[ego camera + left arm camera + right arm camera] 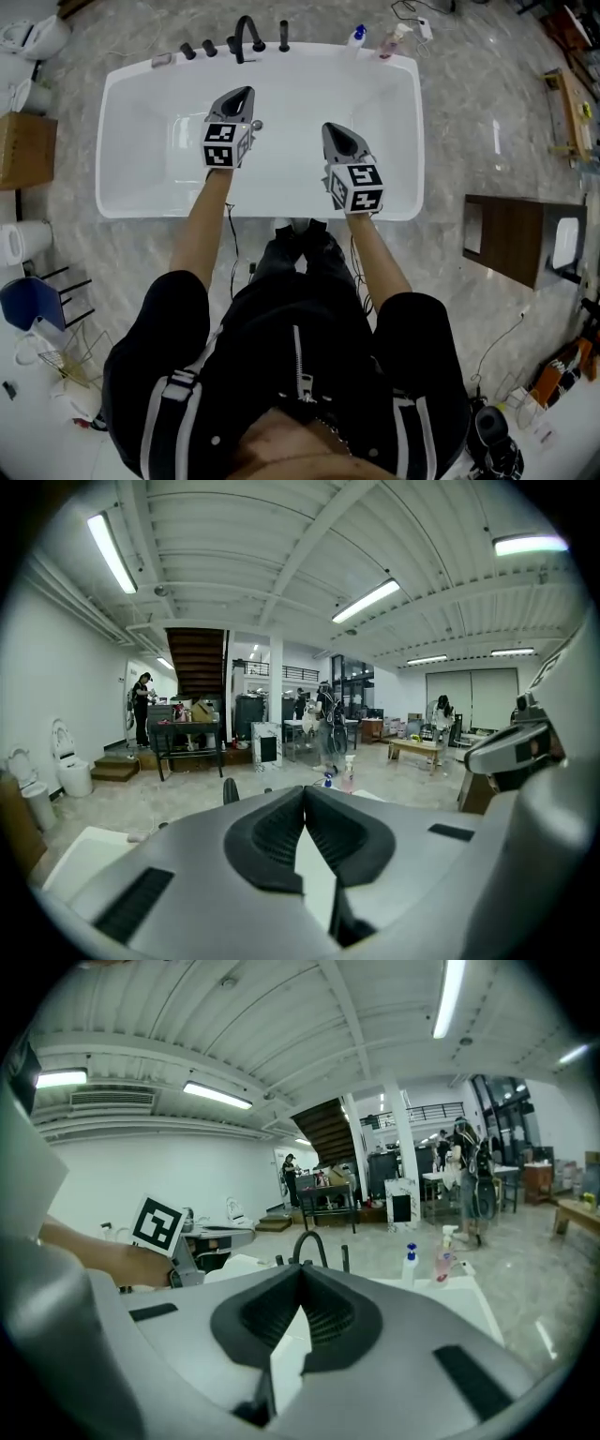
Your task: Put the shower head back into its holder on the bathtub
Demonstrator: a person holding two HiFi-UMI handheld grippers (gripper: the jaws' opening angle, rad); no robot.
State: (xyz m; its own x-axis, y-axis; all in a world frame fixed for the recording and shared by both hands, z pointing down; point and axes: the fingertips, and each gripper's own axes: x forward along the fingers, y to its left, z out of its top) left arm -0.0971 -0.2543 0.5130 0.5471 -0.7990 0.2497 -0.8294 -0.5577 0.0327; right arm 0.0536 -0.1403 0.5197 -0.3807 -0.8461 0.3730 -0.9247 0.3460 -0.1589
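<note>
The white bathtub lies below me. A curved black faucet and black knobs stand on its far rim. Just right of the faucet stands a slim black upright piece that looks like the shower head in its holder; it also shows in the right gripper view. My left gripper hangs over the tub's middle, jaws shut and empty. To its right my right gripper hovers over the basin, jaws likewise shut on nothing.
Two bottles stand on the tub's far right rim. A cardboard box and a paper roll are to the left, a dark wooden cabinet to the right. People stand far across the room.
</note>
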